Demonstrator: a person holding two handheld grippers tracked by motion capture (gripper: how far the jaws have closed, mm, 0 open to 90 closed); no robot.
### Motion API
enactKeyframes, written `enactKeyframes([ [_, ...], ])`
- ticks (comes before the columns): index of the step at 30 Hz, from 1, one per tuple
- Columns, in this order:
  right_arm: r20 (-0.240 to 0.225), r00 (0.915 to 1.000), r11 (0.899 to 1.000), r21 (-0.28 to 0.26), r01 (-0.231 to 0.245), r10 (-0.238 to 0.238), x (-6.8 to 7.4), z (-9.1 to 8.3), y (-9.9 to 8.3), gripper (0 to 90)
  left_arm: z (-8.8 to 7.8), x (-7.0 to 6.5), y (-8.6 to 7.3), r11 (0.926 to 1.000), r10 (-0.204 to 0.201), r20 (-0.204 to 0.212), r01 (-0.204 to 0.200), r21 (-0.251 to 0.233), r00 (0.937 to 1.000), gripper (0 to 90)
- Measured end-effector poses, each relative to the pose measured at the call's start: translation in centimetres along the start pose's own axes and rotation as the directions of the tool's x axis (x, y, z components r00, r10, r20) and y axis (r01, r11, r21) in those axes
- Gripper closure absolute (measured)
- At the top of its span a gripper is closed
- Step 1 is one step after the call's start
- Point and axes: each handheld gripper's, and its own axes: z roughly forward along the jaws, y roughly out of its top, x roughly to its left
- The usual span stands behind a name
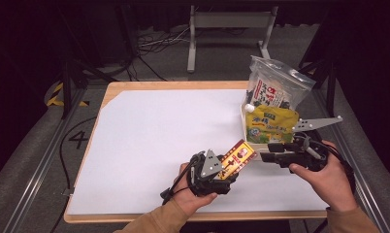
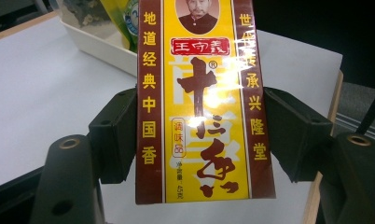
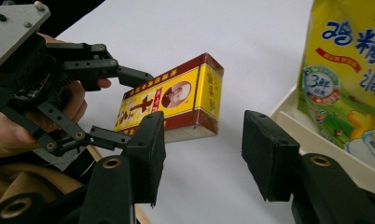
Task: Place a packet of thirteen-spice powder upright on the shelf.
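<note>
A flat seasoning box [image 1: 237,158], yellow with dark red borders, is lifted off the white sheet. My left gripper [image 1: 226,171] is shut on its lower end. In the left gripper view the box [image 2: 199,107] stands upright and both black pads press on its long sides. My right gripper [image 1: 264,156] lies just right of the box and points left at it. In the right gripper view its jaws stand open around bare sheet. Beyond them is the tilted box [image 3: 176,105], held by the left gripper [image 3: 127,107].
A white tray [image 1: 243,127] at the table's right edge holds a yellow pouch [image 1: 270,124] and a clear bag [image 1: 275,85] behind it. The pouch [image 3: 344,79] and tray rim [image 3: 316,140] are close on the right gripper's right. A white sheet [image 1: 164,136] covers the wooden table.
</note>
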Motion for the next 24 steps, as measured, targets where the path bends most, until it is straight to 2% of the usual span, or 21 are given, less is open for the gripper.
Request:
enactKeyframes([
  [6,-0.020,0.9998,1.000,0.027,-0.006,0.006,0.2,1.5,0.6,47.5,-0.2,-0.2,0.1,0.9997,0.019,0.004,-0.019,-0.013,0.9998,32.4],
  [12,-0.020,0.9997,0.998,0.057,-0.013,0.015,0.3,2.9,0.8,45.0,-0.4,-0.5,0.1,0.9991,0.033,-0.003,-0.034,-0.026,0.9994,32.4],
  [19,-0.028,0.9993,0.997,0.074,-0.024,0.026,0.3,3.6,0.8,44.1,-0.5,-0.6,0.1,0.9987,0.041,-0.005,-0.041,-0.032,0.9992,32.3],
  [24,-0.056,0.9974,0.996,0.077,-0.041,0.045,0.2,4.0,0.7,41.4,-0.5,-0.8,0.1,0.9977,0.051,-0.007,-0.051,-0.044,0.9987,32.3],
])
